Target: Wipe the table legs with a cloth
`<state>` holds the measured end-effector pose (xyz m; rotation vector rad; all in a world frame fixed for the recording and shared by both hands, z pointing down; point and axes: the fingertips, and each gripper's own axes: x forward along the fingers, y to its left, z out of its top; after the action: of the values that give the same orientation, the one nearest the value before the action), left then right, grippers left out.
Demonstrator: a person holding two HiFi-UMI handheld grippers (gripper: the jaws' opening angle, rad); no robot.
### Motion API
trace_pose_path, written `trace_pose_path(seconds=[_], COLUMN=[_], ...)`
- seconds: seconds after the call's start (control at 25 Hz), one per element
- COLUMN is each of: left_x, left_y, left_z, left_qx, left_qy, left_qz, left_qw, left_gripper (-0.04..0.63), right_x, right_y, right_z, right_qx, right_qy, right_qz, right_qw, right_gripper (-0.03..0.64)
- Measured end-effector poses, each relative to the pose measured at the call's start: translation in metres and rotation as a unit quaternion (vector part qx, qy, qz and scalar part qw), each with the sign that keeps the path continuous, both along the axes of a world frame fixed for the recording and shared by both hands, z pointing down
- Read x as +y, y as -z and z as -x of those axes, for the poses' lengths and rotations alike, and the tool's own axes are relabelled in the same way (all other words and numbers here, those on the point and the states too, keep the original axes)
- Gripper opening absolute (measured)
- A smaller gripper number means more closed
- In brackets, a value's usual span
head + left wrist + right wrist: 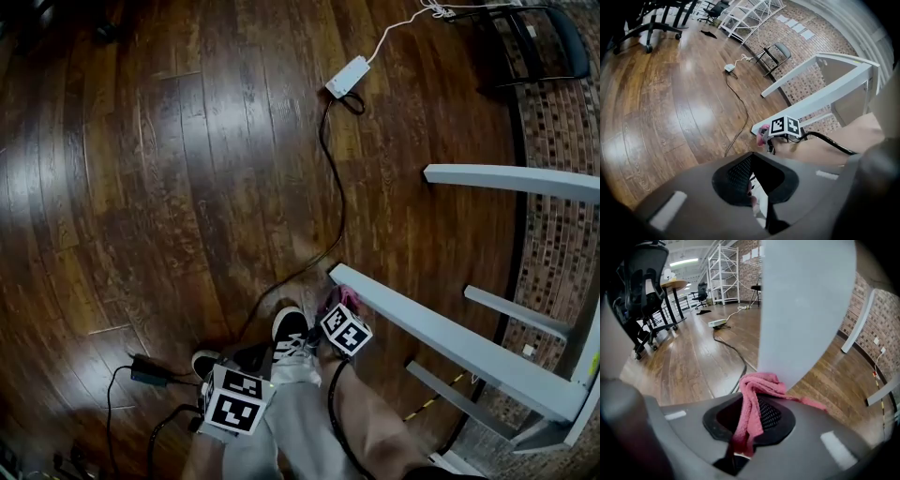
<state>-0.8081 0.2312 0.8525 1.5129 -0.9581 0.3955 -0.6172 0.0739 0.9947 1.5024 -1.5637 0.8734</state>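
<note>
right gripper (pixel 750 420): jaws clamped on the cloth (pixel 757 387); a pink wad bunches up ahead of them and a strip trails down through them.
cloth: pressed against the near end of a pale leg (pixel 806 310), touching its lower edge; in the head view it shows as a pink scrap right at the leg's tip.
leg: the table lies tipped over, so this leg runs slantwise above the floor (pixel 187 187), with its free end towards the person's shoe (pixel 292 342); the other legs are well apart, to the right.
left gripper (pixel 750 180): jaws together, nothing between them; it hangs low by the person's knee, apart from the table.
step: looks like the start of a stroke at the tip, with most of the leg's length not yet wiped.
risk, sliding off: the cloth sits at the very end of the leg, so a stroke towards the person would run off the tip and wipe nothing.
risk, losing the cloth: only a narrow strip seems pinched; drag along the leg could tug it out of the jaws.
risk, scraping: the wad is small; if it rolls aside, bare jaw could rub the paint.
risk, table shifting: nothing steadies the table, and the left gripper is idle; a firm push could rock it or slide it on the smooth wood.
risk, cable (pixel 333 169): it runs across the floor to just beside the shoe; a step along the leg could snag it.
</note>
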Motion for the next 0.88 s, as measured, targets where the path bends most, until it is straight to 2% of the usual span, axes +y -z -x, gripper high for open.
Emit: trace_pose_path(seconds=[0.12, 0.28, 0.44, 0.64, 0.88], left_x=[-0.010, -0.029, -0.032, -0.026, -0.034], left_y=[-0.007, -0.001, 0.006, 0.049, 0.152], left_z=[0.000, 0.005, 0.015, 0.020, 0.016], left_qx=[-0.005, -0.015, -0.026, -0.034, -0.028], left_qy=[0.007, 0.008, 0.004, -0.014, -0.024], left_qz=[0.001, -0.016, -0.011, -0.004, -0.008], left_qw=[1.0000, 0.9997, 0.9996, 0.9993, 0.9993], left_gripper=[0.000, 0.000, 0.000, 0.000, 0.000], right_x=[-0.010, -0.041, -0.047, -0.027, -0.010], right_y=[-0.007, -0.017, -0.002, 0.053, 0.169], right_z=[0.032, 0.031, 0.024, 0.015, 0.002], right_qx=[-0.035, -0.035, -0.017, -0.015, -0.010], right_qy=[0.028, -0.051, -0.120, -0.160, -0.187], right_qz=[-0.002, -0.018, -0.036, -0.034, -0.039], right_qw=[0.999, 0.998, 0.992, 0.986, 0.982], right_gripper=[0.041, 0.041, 0.041, 0.041, 0.043])
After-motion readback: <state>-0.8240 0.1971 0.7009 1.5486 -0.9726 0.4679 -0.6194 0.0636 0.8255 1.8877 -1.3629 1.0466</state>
